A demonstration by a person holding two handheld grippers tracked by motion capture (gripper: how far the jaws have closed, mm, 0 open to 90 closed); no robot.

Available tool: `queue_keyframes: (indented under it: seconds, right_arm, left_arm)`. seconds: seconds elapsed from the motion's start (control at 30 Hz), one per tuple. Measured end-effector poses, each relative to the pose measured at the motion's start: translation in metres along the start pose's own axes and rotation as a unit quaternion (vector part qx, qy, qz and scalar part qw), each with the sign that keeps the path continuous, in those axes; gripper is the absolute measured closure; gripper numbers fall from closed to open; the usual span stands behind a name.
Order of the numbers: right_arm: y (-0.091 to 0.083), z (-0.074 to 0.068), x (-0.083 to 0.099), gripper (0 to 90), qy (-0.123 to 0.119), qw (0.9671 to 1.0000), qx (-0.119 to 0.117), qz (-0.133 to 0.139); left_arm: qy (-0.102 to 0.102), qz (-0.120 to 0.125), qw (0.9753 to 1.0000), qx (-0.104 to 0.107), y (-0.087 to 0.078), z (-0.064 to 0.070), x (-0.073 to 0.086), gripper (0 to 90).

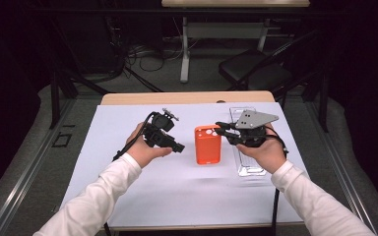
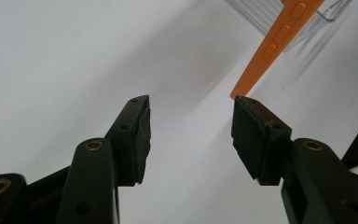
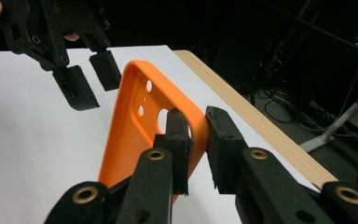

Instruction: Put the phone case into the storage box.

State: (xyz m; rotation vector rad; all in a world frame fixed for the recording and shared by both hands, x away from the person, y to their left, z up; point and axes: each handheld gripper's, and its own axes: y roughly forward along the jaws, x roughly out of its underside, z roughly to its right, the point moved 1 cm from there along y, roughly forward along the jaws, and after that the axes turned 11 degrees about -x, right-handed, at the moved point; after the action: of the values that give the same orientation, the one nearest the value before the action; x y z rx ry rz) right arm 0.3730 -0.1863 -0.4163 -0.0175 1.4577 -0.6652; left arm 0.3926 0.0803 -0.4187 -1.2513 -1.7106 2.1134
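The orange case (image 1: 207,144) sits at the middle of the white tabletop (image 1: 128,191), between the two tools. The right tool (image 1: 220,129) comes at it from its right side and grips the case's upper right corner: in the right gripper view the case (image 3: 135,126) stands on edge, and the jaws are clamped on its rim beside the camera cutout, one jaw inside the shell and the other against the outer wall. The right tool (image 3: 196,122) is thus clenched on the case. The left tool (image 1: 179,147) hangs just left of the case, close to its left edge but apart from it, held in the person's left hand (image 1: 145,150). In the left gripper view its jaws stand wide apart with bare tabletop between them, so the left tool (image 2: 191,116) is released and holds nothing; the case (image 2: 279,39) shows there as a slanted orange edge with side buttons, its lower corner just above the tip of the jaw at the right of that view. A clear tray (image 1: 251,169) lies on the tabletop right of the case, under the right hand (image 1: 266,152).
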Motion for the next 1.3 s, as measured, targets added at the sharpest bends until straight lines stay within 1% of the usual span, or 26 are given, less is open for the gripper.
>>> queue_keyframes:
  seconds: [0.07,0.1,0.13,0.2,0.27,0.33,0.37,0.4,0.47,0.5,0.53,0.57,0.6,0.63,0.73,0.77,0.8,0.83,0.87,0.9,0.93,1.0,1.1,1.27,1.3]
  right_arm:
    - [-0.002,0.002,-0.001,79.7,-0.005,1.0,0.006,0.0]
    - [-0.002,0.003,-0.001,79.7,-0.008,0.9999,0.008,0.0]
    - [-0.003,0.005,-0.002,79.7,-0.011,0.9999,0.008,0.001]
    - [-0.005,0.007,-0.002,79.8,-0.015,0.9998,0.011,0.003]
    - [-0.007,0.009,-0.003,79.8,-0.021,0.9997,0.014,0.006]
    - [-0.009,0.011,-0.003,79.8,-0.03,0.9994,0.016,0.008]
    - [-0.009,0.011,-0.003,79.8,-0.031,0.9993,0.016,0.008]
    - [-0.01,0.012,-0.004,79.8,-0.031,0.9993,0.019,0.01]
    - [-0.012,0.014,-0.005,79.8,-0.033,0.9991,0.021,0.012]
    - [-0.012,0.015,-0.005,79.8,-0.035,0.9991,0.022,0.012]
    - [-0.013,0.016,-0.005,79.8,-0.037,0.999,0.023,0.013]
    - [-0.014,0.017,-0.004,79.8,-0.038,0.9989,0.023,0.013]
    - [-0.014,0.018,-0.004,79.8,-0.037,0.999,0.023,0.012]
    - [-0.015,0.02,-0.004,79.8,-0.039,0.9988,0.026,0.013]
    - [-0.017,0.023,-0.004,79.9,-0.042,0.9986,0.032,0.011]
    - [-0.018,0.024,-0.004,79.8,-0.041,0.9985,0.033,0.013]
    - [-0.019,0.026,-0.005,79.9,-0.042,0.9984,0.035,0.013]
    - [-0.02,0.027,-0.005,79.9,-0.044,0.9982,0.038,0.015]
    - [-0.021,0.028,-0.006,79.9,-0.047,0.998,0.04,0.014]
    - [-0.021,0.029,-0.006,79.8,-0.048,0.9979,0.042,0.014]
    - [-0.022,0.03,-0.007,79.9,-0.049,0.9977,0.043,0.016]
    - [-0.023,0.033,-0.008,79.9,-0.049,0.9977,0.043,0.016]
    - [-0.024,0.037,-0.009,79.8,-0.05,0.9974,0.049,0.016]
    - [-0.028,0.044,-0.011,79.8,-0.051,0.9968,0.059,0.016]
    - [-0.029,0.045,-0.011,79.8,-0.052,0.9966,0.061,0.015]
  left_arm:
    - [0.002,0.01,0.9999,0.004,-0.001,-0.002,0.0,47.9]
    - [0.004,0.019,0.9998,0.005,-0.001,-0.003,0.001,47.9]
    - [0.007,0.024,0.9997,0.002,-0.001,-0.003,0.001,47.9]
    - [0.012,0.031,0.9993,-0.017,-0.001,-0.004,0.002,47.7]
    - [0.009,0.036,0.999,-0.025,-0.002,-0.006,0.003,46.4]
    - [0.009,0.04,0.9984,-0.039,-0.002,-0.007,0.004,45.4]
    - [0.011,0.043,0.9979,-0.046,-0.002,-0.008,0.005,44.9]
    - [0.009,0.051,0.9977,-0.044,-0.003,-0.009,0.006,44.7]
    - [0.007,0.054,0.9974,-0.047,-0.004,-0.01,0.007,44.6]
    - [0.005,0.061,0.9971,-0.046,-0.004,-0.01,0.007,44.6]
    - [0.01,0.065,0.9967,-0.049,-0.004,-0.011,0.008,44.6]
    - [0.008,0.064,0.9966,-0.051,-0.005,-0.012,0.009,44.5]
    - [0.001,0.061,0.997,-0.048,-0.005,-0.013,0.01,44.4]
    - [-0.001,0.061,0.997,-0.048,-0.005,-0.014,0.01,44.3]
    - [-0.002,0.066,0.9964,-0.052,-0.004,-0.015,0.012,42.5]
    - [-0.005,0.068,0.9965,-0.048,-0.004,-0.016,0.014,41.8]
    - [-0.007,0.068,0.9965,-0.048,-0.005,-0.017,0.014,40.5]
    - [-0.014,0.067,0.9967,-0.044,-0.005,-0.018,0.015,40.2]
    - [-0.016,0.067,0.9966,-0.046,-0.006,-0.019,0.015,38.9]
    - [-0.021,0.07,0.9963,-0.044,-0.006,-0.019,0.015,35.6]
    - [-0.022,0.073,0.9962,-0.043,-0.006,-0.02,0.016,34.6]
    - [-0.024,0.081,0.9953,-0.047,-0.009,-0.021,0.016,34.6]
    - [-0.032,0.089,0.9946,-0.043,-0.011,-0.022,0.016,29.6]
    - [-0.032,0.093,0.9944,-0.039,-0.014,-0.022,0.017,28.7]
    - [-0.031,0.091,0.9947,-0.037,-0.015,-0.023,0.017,28.7]
